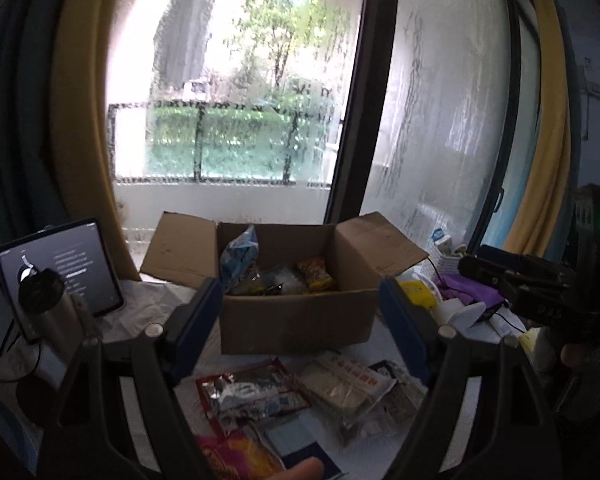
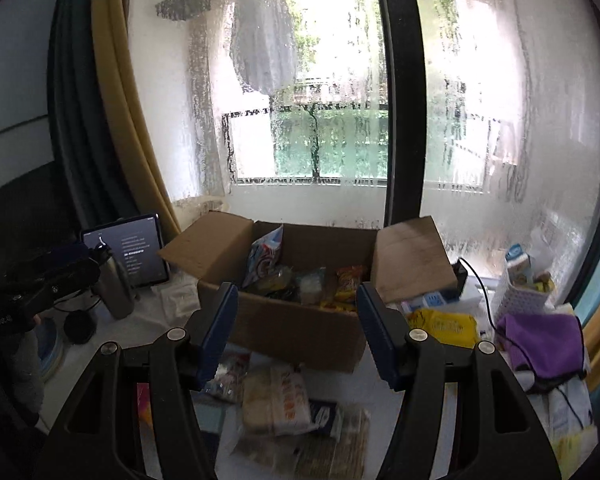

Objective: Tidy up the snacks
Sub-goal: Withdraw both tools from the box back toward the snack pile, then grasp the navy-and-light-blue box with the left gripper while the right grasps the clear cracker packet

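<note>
Behind the counter (image 1: 452, 364) a tall, rain-streaked window (image 1: 240, 80) fills the background, with a yellow curtain (image 1: 80, 100) at its left edge. On the white counter, close to the glass, stands an open cardboard box (image 1: 296, 320) with its flaps spread outward. Inside it lie several snacks: a blue-and-white bag (image 1: 240, 260) standing against the left wall, an orange packet (image 1: 316, 274) toward the right, and some clear-wrapped items between them.

Left of the box a tablet (image 1: 64, 268) leans upright with its screen lit, and a steel flask (image 1: 52, 312) with a black lid stands just in front of it. Right of the box lie a purple cloth (image 2: 544, 344), a yellow packet (image 2: 444, 326) and a white perforated basket (image 2: 520, 296) holding small cartons.

On the counter in front of the box, more snack packets lie loose: a pale packet with red printing (image 2: 276, 400), a red-and-silver foil packet (image 1: 244, 394), a pink-and-orange one (image 1: 236, 456) nearest the camera, and a few clear-wrapped ones overlapping them.

The left gripper (image 1: 300, 324) hangs above these loose packets with its jaws apart and nothing between them, pointing toward the box. The right gripper (image 2: 296, 332) does likewise, jaws apart and empty.
</note>
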A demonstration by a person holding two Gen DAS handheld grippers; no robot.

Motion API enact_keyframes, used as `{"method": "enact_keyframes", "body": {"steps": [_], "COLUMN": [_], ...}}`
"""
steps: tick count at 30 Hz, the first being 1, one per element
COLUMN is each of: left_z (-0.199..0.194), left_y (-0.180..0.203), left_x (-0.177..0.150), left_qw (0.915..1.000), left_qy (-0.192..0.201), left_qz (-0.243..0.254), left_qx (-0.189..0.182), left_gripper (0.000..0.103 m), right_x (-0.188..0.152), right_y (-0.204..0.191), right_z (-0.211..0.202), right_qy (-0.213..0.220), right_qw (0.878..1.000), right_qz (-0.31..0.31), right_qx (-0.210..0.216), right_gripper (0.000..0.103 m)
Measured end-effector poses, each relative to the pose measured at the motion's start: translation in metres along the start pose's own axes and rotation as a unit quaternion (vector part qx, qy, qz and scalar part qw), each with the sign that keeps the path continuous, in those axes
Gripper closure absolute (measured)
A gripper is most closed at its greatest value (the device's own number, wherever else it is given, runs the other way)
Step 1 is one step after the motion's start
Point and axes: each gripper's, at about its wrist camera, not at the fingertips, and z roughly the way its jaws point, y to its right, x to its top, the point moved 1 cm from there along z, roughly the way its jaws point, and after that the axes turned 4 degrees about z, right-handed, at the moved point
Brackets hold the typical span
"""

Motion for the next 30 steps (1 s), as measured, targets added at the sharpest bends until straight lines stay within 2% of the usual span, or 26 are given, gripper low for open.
{"method": "enact_keyframes", "body": {"steps": [7, 13, 19, 23, 30], "left_z": [-0.027, -0.036, -0.044, -0.037, -0.007], "left_y": [0.018, 0.025, 0.027, 0.028, 0.044], "left_x": [-0.044, -0.088, -0.123, -0.153, -0.201], "left_qw": [0.9997, 0.9989, 0.9978, 0.9942, 0.9856], "left_qy": [-0.008, -0.047, -0.064, -0.100, -0.163], "left_qz": [0.025, 0.008, -0.018, -0.040, -0.042], "left_qx": [0.003, -0.004, 0.000, -0.004, -0.014], "left_gripper": [0.022, 0.022, 0.022, 0.021, 0.021], "right_x": [-0.036, -0.073, -0.120, -0.150, -0.202], "right_y": [-0.015, -0.023, -0.028, -0.026, -0.021], "right_z": [-0.038, -0.056, -0.057, -0.051, -0.028], "right_qy": [0.014, 0.004, -0.035, -0.064, -0.126], "right_qw": [1.000, 1.000, 0.999, 0.997, 0.991], "right_qz": [-0.006, 0.010, 0.025, 0.041, 0.045], "right_qx": [-0.021, -0.012, 0.003, -0.002, -0.011], "right_gripper": [0.038, 0.038, 0.038, 0.038, 0.038]}}
